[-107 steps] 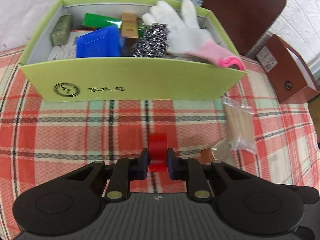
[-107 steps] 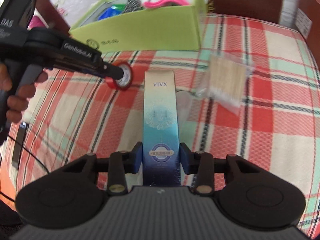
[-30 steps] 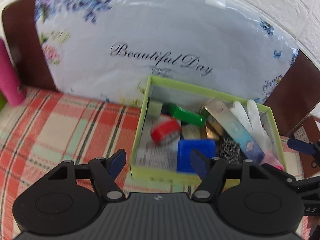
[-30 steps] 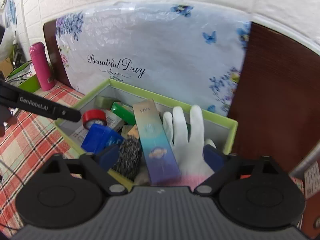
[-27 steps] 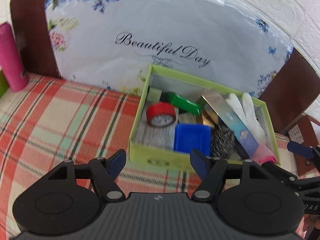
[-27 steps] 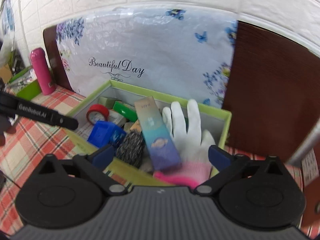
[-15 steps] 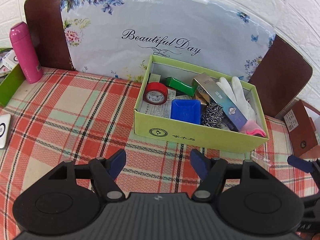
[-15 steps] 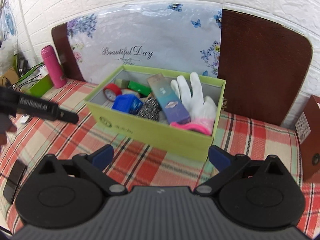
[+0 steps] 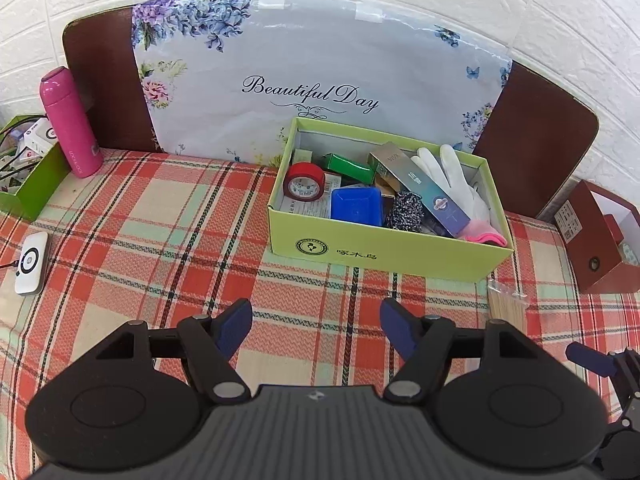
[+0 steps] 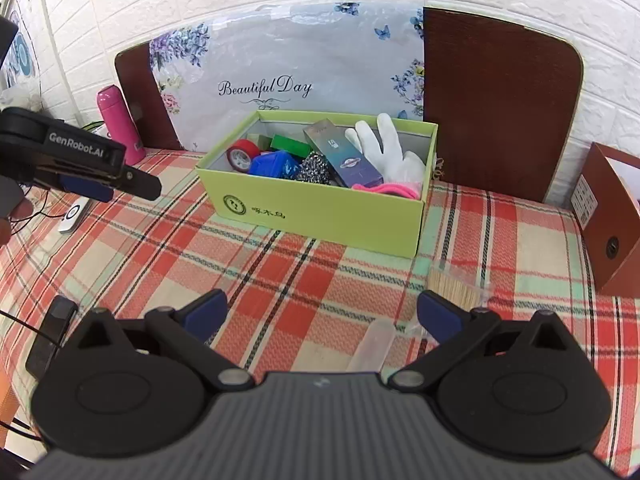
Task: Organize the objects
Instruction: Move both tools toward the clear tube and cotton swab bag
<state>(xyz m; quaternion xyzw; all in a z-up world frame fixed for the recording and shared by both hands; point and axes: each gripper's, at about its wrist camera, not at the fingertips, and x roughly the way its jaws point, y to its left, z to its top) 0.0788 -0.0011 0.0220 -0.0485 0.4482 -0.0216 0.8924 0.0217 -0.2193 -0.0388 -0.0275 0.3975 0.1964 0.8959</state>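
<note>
The light green box (image 9: 384, 254) stands on the plaid cloth at the far side. Inside it lie a red tape roll (image 9: 304, 181), a blue-teal carton (image 9: 424, 188), a white glove (image 9: 452, 176), a blue plastic case (image 9: 356, 204) and a steel scrubber (image 9: 406, 210). My left gripper (image 9: 316, 324) hangs open over the cloth in front of the box, holding nothing. My right gripper (image 10: 322, 312) is open too, above a clear tube (image 10: 372, 344) and beside a bag of wooden sticks (image 10: 456, 284).
A pink bottle (image 9: 70, 124) and a green tray (image 9: 32, 188) stand far left, with a white device (image 9: 32, 262) near the left edge. A brown box (image 9: 600, 240) sits at the right. A floral bag (image 9: 320, 80) and brown chair backs stand behind the green box.
The tape roll and the carton, gripped earlier, now lie in the box. Both open grippers have drawn back from the box, which looks smaller and farther away.
</note>
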